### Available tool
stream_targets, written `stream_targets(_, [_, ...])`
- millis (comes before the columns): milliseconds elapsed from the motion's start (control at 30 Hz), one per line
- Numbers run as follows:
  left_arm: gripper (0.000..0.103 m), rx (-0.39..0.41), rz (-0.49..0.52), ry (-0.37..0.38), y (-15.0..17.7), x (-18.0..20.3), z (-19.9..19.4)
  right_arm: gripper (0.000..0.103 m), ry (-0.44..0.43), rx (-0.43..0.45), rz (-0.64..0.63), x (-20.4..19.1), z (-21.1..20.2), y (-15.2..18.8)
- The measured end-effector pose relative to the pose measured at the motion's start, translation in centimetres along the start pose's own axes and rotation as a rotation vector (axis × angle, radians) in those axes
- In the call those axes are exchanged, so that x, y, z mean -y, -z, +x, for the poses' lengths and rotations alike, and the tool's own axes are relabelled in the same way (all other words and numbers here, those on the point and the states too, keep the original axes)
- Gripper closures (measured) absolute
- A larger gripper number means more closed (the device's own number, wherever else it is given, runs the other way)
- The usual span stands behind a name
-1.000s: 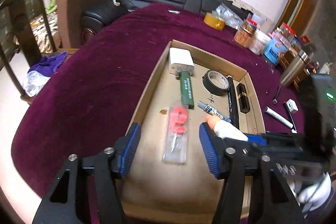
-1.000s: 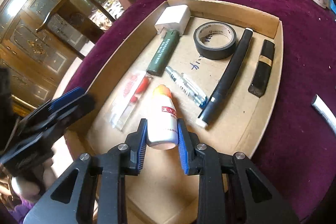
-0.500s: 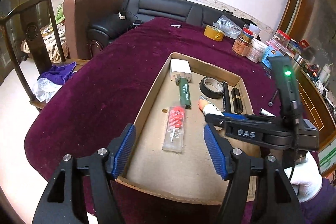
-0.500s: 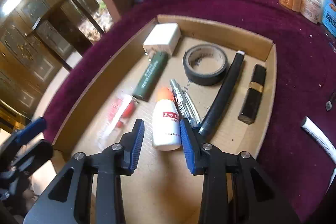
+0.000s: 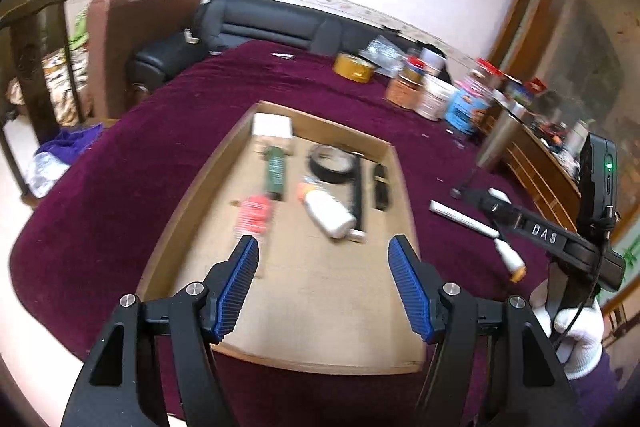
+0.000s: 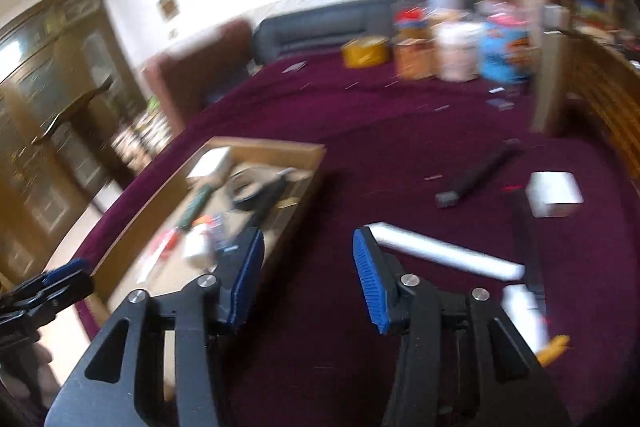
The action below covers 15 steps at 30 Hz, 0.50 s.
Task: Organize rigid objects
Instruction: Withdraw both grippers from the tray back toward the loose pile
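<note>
While both grippers hovered spread and empty, the left gripper (image 5: 324, 281) hung over the cardboard tray's (image 5: 404, 187) near edge and the right gripper (image 6: 308, 277) over the maroon tablecloth (image 6: 400, 131) beside it.

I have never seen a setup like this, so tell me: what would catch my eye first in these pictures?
Most striking is the shallow cardboard tray in the middle of a dark purple tablecloth, holding a white bottle with an orange cap, a roll of black tape and a green tube. Up close, the left hand-held gripper hangs open over the tray's near end. The right hand-held gripper, also open, points at a white tube lying on the cloth outside the tray.
</note>
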<state>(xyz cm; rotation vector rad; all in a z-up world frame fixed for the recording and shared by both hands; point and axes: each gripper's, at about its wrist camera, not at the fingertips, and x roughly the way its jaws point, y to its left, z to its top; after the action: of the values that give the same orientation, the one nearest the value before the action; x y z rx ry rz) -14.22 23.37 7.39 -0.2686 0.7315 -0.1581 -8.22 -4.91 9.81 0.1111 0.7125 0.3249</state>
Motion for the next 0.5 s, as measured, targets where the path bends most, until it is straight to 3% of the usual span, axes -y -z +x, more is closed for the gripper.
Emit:
stream_targets(33, [0.041,-0.007,0.013,0.018,0.1,0.8,0.1,0.032,0.027,0.004,0.002,1.1,-0.2,0.0])
stream_targets(333, [0.042,-0.039,0.160,0.092,1.6,8.3,0.1,0.032,0.104,-0.168,0.203,13.2,2.0,-0.3])
stream_targets(500, [0.042,-0.076,0.209,0.084,2.3,11.2,0.6,0.032,0.089,-0.195,0.287,17.5,3.1,-0.9])
